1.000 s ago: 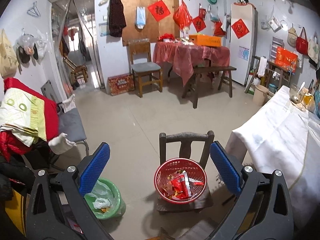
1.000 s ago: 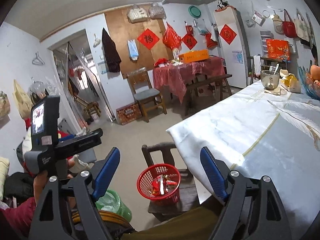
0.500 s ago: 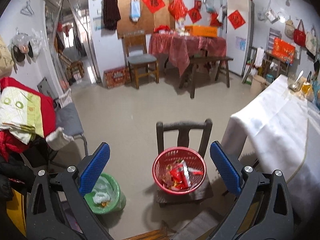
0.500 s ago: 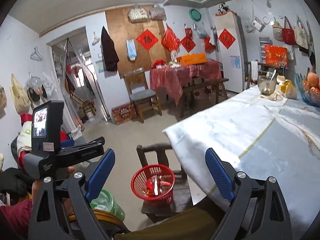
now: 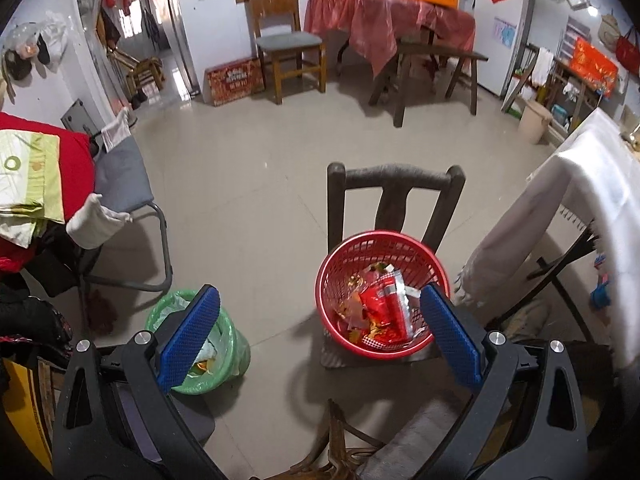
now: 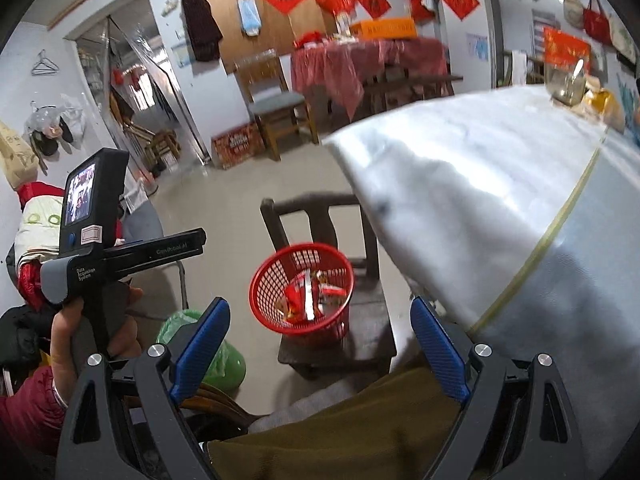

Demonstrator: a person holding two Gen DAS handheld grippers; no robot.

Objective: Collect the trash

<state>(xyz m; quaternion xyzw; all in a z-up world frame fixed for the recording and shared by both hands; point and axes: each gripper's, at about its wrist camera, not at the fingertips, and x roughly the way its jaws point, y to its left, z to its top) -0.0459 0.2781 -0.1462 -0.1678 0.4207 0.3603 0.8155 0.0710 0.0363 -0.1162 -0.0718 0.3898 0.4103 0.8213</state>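
Your left gripper [image 5: 318, 336] and right gripper [image 6: 320, 350] both hang with jaws wide and empty above a red basket [image 5: 382, 298] of wrappers [image 5: 384, 310] on a dark wooden chair [image 5: 394, 184], with a green-lined bin [image 5: 204, 342] on the floor beside it and a white-clothed table [image 6: 500, 200] to your right.

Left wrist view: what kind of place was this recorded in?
Most likely a lived-in home's main room: a dining table under a red cloth with a wooden chair, a white fridge, and clothes heaped on a chair.
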